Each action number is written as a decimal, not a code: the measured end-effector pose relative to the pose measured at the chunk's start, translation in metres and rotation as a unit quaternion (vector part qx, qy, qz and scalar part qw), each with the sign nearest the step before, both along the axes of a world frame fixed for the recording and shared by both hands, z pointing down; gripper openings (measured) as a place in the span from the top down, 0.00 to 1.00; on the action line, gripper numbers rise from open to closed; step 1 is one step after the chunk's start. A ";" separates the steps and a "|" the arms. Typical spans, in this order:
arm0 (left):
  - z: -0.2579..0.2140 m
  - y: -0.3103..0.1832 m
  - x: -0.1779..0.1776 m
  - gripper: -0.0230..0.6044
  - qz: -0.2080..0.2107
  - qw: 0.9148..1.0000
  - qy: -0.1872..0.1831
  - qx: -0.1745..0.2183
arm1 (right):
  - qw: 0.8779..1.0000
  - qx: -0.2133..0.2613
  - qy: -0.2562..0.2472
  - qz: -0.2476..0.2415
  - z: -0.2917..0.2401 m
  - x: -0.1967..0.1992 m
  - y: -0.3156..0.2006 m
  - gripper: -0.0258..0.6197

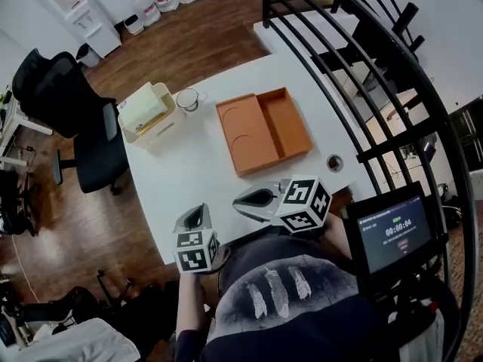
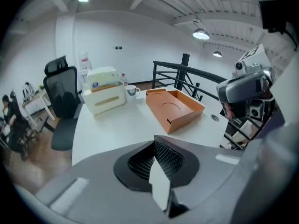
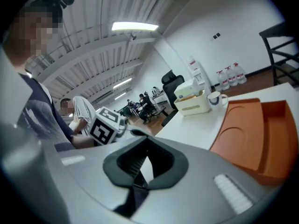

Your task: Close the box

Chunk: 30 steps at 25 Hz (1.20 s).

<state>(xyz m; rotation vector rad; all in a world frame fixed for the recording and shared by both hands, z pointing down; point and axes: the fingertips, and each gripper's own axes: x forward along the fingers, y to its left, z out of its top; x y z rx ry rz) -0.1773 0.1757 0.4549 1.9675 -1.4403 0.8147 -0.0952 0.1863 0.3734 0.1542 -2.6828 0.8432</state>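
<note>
The orange box [image 1: 264, 129] lies open on the white table [image 1: 196, 172]. Its flat lid [image 1: 245, 136], with a round imprint, is folded out to the left of the deep tray [image 1: 287, 123]. Both gripper views show the box [image 2: 174, 107] [image 3: 254, 134] ahead, out of reach. My left gripper [image 1: 198, 216] [image 2: 159, 162] hovers at the table's front edge, shut and holding nothing. My right gripper [image 1: 250, 200] [image 3: 141, 164] is beside it, nearer the box, also shut and holding nothing. Each gripper is well short of the box.
A cream storage bin [image 1: 147, 111] with papers and a white mug [image 1: 187, 99] stand at the table's far left. A cable grommet [image 1: 334, 162] sits right of the box. A black office chair [image 1: 83, 127] is to the left, and a black railing [image 1: 355, 66] to the right.
</note>
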 end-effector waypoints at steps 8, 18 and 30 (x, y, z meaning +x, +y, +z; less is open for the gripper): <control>-0.024 -0.079 0.030 0.94 0.011 0.997 -0.079 0.021 | 0.990 0.089 0.093 0.052 0.014 0.136 -0.108 0.95; 0.058 -0.131 0.011 0.94 0.069 0.992 -0.064 -0.082 | 0.949 0.055 0.199 0.239 0.057 0.253 -0.162 0.95; 0.134 -0.178 0.049 0.94 0.191 0.962 -0.117 -0.156 | 0.907 0.099 0.382 0.147 0.150 0.348 -0.221 0.95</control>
